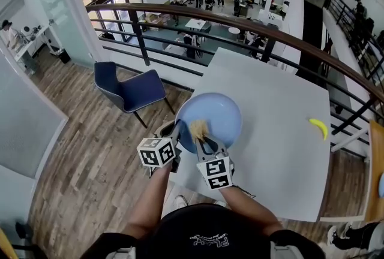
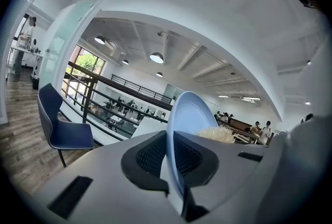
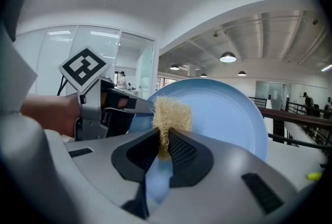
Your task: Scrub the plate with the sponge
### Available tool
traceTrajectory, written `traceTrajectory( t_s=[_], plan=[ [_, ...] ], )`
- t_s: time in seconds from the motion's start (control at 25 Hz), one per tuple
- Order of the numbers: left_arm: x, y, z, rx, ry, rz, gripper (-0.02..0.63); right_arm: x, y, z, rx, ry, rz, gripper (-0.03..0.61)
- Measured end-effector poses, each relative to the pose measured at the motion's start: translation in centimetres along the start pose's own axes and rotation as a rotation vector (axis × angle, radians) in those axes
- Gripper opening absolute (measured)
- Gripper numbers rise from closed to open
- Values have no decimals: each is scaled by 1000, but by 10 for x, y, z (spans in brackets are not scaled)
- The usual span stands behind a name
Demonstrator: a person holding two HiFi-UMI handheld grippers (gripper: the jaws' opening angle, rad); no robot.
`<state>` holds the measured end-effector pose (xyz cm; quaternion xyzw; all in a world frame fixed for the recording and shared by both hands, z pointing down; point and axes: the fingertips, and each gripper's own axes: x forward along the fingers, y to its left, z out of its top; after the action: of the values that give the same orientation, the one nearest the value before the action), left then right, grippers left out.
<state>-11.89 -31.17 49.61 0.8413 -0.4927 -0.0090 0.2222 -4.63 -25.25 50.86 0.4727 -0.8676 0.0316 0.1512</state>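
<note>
The left tool (image 2: 174,158) is clamped on the near rim of the plate (image 2: 189,114), w/ one jaw on each face. The plate stands tilted up ahead of this tool. I cannot tell if its far rim touches the counter (image 1: 270,132). The right tool (image 3: 163,148) is just beside the left one, on its right. Its jaws are closed on the sponge (image 3: 171,114), a pale fibrous pad that sticks out ahead of them and lies against the plate's blue face.

What can go wrong, in my opinion:
- The plate is held at one small spot of the rim only. A hard push from the sponge can make it turn in the jaws or slip out, and it is near the counter edge, so it can prob. fall to the floor.
- The sponge is gripped by a thin part. Rubbing friction can pull it out.
- The tools work very close, so they can hit each other.

Count: 2 tools, 1 plate, 1 sponge, 1 counter, 1 yellow thing (image 1: 319,127) (maybe a banana) far right of the right tool, 1 blue chair (image 1: 129,89) ahead-left of the left tool.
</note>
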Motion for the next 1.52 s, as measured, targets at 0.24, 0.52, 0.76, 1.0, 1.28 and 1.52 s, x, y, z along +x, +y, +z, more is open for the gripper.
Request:
traceTrajectory(
  t_s=[0.24,0.52,0.76,1.0,1.28,1.52],
  plan=[
    [-3,7,7,-17,-29,5,26,18,27,-13,-12,36,71,57],
    [-7,12,12,-38,-47,9,26,20,27,-19,-30,51,76,57],
    [-11,21,16,-51,-60,23,27,16,12,-30,-25,70,37,57],
    [-15,22,19,-54,-61,28,27,6,-18,-34,-24,82,-35,57],
    [-19,18,16,-57,-52,15,28,-3,-45,-40,-21,82,-98,57],
    [-16,9,11,-44,-34,7,29,-12,-86,-38,9,67,-172,57]
  ],
)
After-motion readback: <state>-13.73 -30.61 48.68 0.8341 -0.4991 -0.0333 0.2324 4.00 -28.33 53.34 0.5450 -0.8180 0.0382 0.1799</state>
